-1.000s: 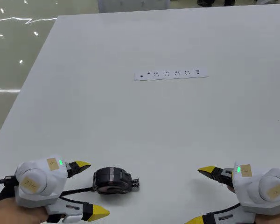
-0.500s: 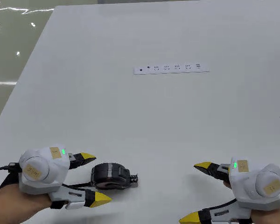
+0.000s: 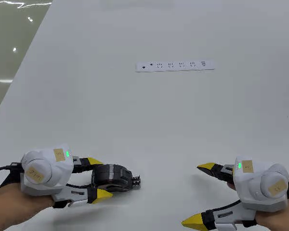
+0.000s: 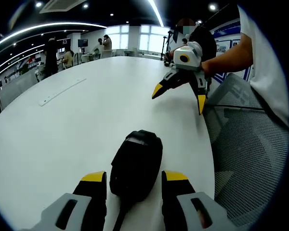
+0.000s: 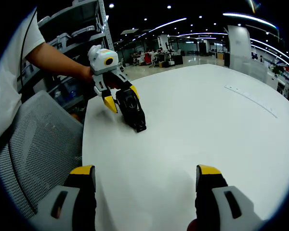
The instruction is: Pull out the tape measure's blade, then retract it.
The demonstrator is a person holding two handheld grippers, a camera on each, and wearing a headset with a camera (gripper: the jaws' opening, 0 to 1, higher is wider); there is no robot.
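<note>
The black tape measure (image 3: 114,177) lies on the white table (image 3: 149,120) near its front edge, with its blade tip (image 3: 137,182) pointing right and the blade drawn in. My left gripper (image 3: 99,177) has its yellow-tipped jaws against both sides of the case, shut on it; the left gripper view shows the tape measure (image 4: 136,163) between the fingers (image 4: 93,177). My right gripper (image 3: 199,194) stands open, well to the right of the tape, with nothing between its jaws. The right gripper view shows the tape measure (image 5: 133,109) held by the left gripper (image 5: 118,97) ahead.
A white power strip (image 3: 175,65) lies flat further back on the table. The table's left edge (image 3: 19,82) drops to a glossy floor. A grey mesh chair (image 4: 250,144) stands by the near edge.
My left gripper has slid forward around the tape measure and its jaws have narrowed onto the case. The right gripper has hardly moved. The head camera has tilted down a little.
</note>
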